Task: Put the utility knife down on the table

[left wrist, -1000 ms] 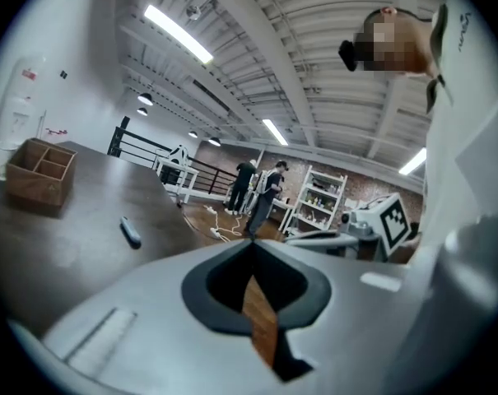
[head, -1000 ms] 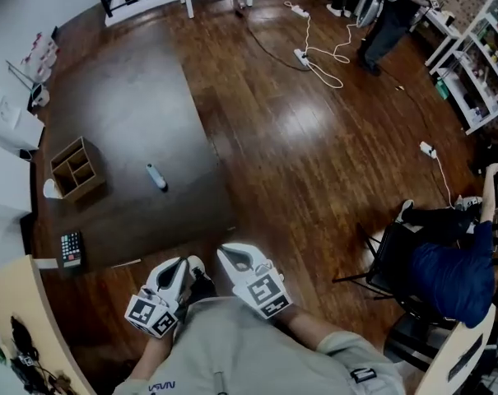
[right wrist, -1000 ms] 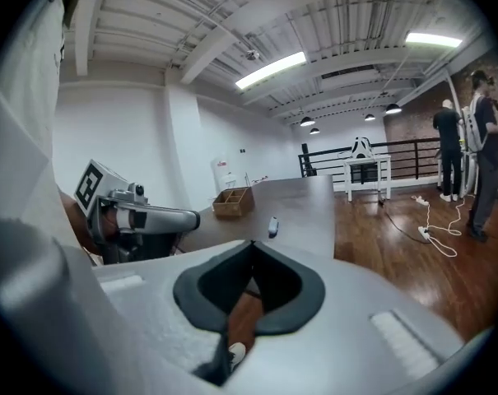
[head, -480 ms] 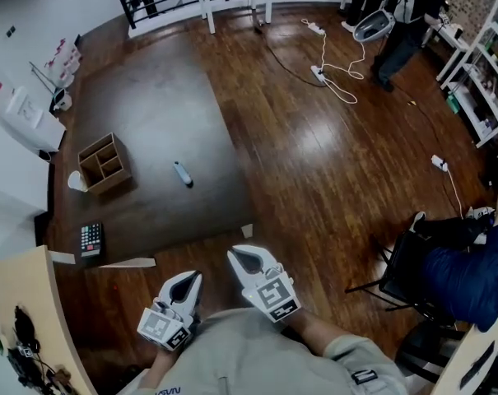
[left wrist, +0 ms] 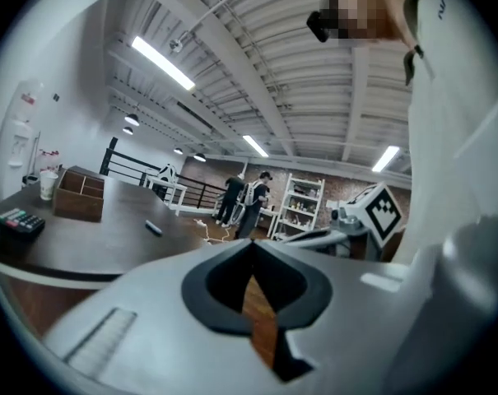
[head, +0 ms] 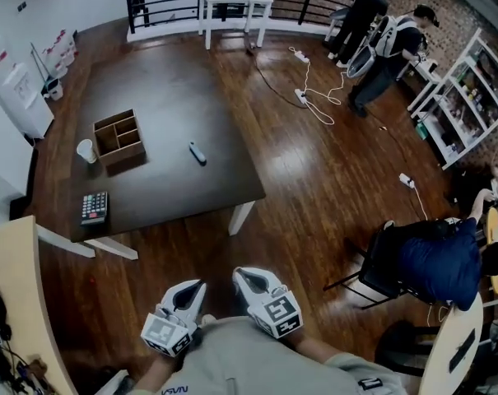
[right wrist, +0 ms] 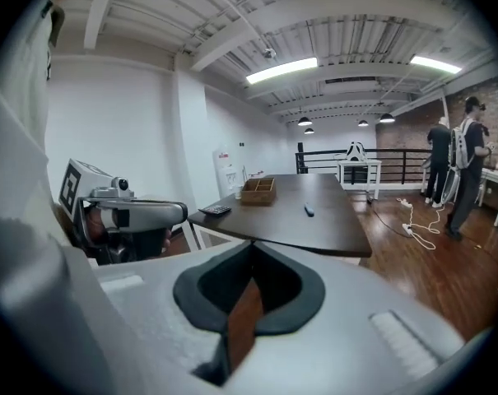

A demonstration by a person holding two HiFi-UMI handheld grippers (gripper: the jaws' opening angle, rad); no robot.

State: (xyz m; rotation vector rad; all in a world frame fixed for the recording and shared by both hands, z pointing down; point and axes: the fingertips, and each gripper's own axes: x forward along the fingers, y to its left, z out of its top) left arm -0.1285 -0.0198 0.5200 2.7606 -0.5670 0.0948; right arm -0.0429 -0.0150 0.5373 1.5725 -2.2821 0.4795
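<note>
The utility knife (head: 197, 152) is a small grey-blue bar lying flat near the middle of the dark table (head: 166, 89); nothing touches it. It also shows far off in the left gripper view (left wrist: 153, 228) and in the right gripper view (right wrist: 309, 210). My left gripper (head: 194, 287) and right gripper (head: 244, 275) are held close to my body, well short of the table's near edge. Both are shut, with nothing between their fingers. Each gripper view shows its own jaws closed tip to tip: left gripper (left wrist: 250, 249), right gripper (right wrist: 250, 249).
A wooden divided box (head: 119, 135), a paper cup (head: 86, 151) and a calculator (head: 95, 207) sit on the table's left side. Cables (head: 314, 97) trail over the wood floor. Two people (head: 380, 48) stand at the back; a seated person (head: 434, 262) is at the right. A light desk (head: 18, 303) is on the left.
The table with the knife now lies farther away and higher in the head view. Both grippers have drawn back with my body and stay shut.
</note>
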